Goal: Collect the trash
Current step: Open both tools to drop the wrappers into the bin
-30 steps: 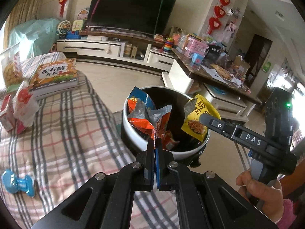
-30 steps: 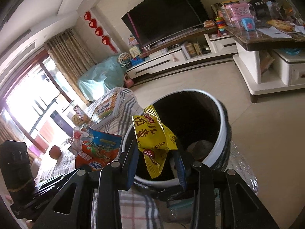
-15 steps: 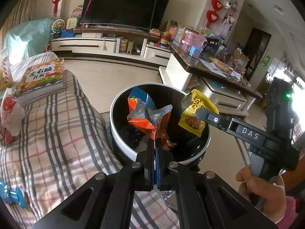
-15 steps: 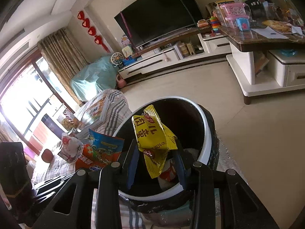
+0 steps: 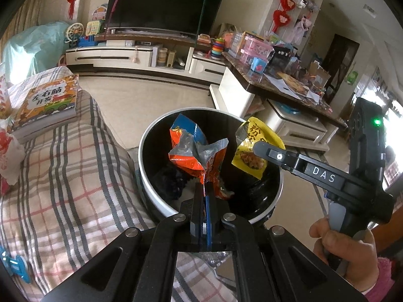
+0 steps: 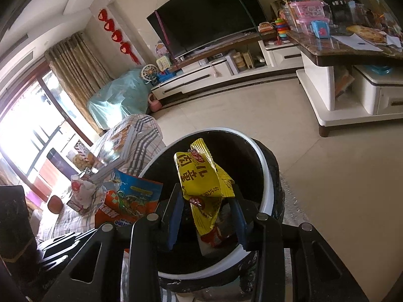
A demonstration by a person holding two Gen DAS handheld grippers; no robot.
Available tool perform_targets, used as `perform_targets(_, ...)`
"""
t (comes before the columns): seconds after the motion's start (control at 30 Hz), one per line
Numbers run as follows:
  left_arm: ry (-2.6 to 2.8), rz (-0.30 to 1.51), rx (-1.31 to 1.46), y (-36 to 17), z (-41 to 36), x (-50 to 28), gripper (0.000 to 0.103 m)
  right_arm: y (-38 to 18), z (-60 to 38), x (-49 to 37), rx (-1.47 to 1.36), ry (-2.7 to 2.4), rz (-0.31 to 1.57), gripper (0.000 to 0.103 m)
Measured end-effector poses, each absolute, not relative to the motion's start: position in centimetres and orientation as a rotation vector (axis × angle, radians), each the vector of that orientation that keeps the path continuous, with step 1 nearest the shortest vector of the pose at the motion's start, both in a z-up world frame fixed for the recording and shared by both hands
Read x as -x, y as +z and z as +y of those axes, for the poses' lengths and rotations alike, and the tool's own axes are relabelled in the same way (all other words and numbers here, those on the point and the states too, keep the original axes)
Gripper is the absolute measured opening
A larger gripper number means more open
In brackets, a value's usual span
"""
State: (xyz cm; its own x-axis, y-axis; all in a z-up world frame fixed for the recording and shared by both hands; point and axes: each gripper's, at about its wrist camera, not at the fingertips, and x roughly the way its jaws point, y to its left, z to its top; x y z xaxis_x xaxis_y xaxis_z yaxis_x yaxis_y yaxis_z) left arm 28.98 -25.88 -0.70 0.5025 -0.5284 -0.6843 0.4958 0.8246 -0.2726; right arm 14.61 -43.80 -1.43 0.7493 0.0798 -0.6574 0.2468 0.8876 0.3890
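A round trash bin with a white rim and a black liner stands beside the plaid sofa. My left gripper is shut on an orange and blue snack bag and holds it over the bin's opening. My right gripper holds a yellow snack bag over the same bin; its jaws stand apart with the bag caught between them. The yellow bag and the right gripper also show in the left wrist view. Some trash lies at the bin's bottom.
A plaid sofa cover fills the left, with a picture book, a white and red packet and a blue toy on it. A cluttered coffee table and TV stand lie beyond bare floor.
Both grippers have come closer over the bin, which now sits lower and larger in both views. The bags stay held in the same way.
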Motion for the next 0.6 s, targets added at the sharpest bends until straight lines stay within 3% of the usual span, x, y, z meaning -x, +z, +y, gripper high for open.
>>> perform_targets(0.27, -0.612, 0.857, 0.041, -1.0, -26.3, -29.4, 0.001, -1.5, -43.8, -15.2, -0.464, -0.102, 0.741, 0.039)
perform_targets(0.37, -0.605, 0.865, 0.044, -1.1, -26.4, -29.7, 0.008, -1.6, -43.8, -15.6, -0.459, -0.116, 0.755, 0.044)
perform_targets(0.4, -0.600, 0.868, 0.047, -1.0, -26.4, -29.8, 0.019, -1.7, -43.9, -15.7, -0.461, -0.119, 0.756, 0.044)
perform_targets(0.43, -0.595, 0.866, 0.054, -1.0, -26.2, -29.7, 0.027, -1.7, -43.9, -15.7, -0.464, -0.122, 0.759, 0.048)
perform_targets(0.47, -0.592, 0.859, 0.061, -0.8, -26.1, -29.6, 0.029, -1.6, -43.9, -15.7, -0.468, -0.121, 0.756, 0.051)
perform_targets(0.6, -0.586, 0.844, 0.070, -0.6, -25.2, -28.9, 0.031, -1.2, -43.8, -15.1, -0.472, -0.126, 0.735, 0.068)
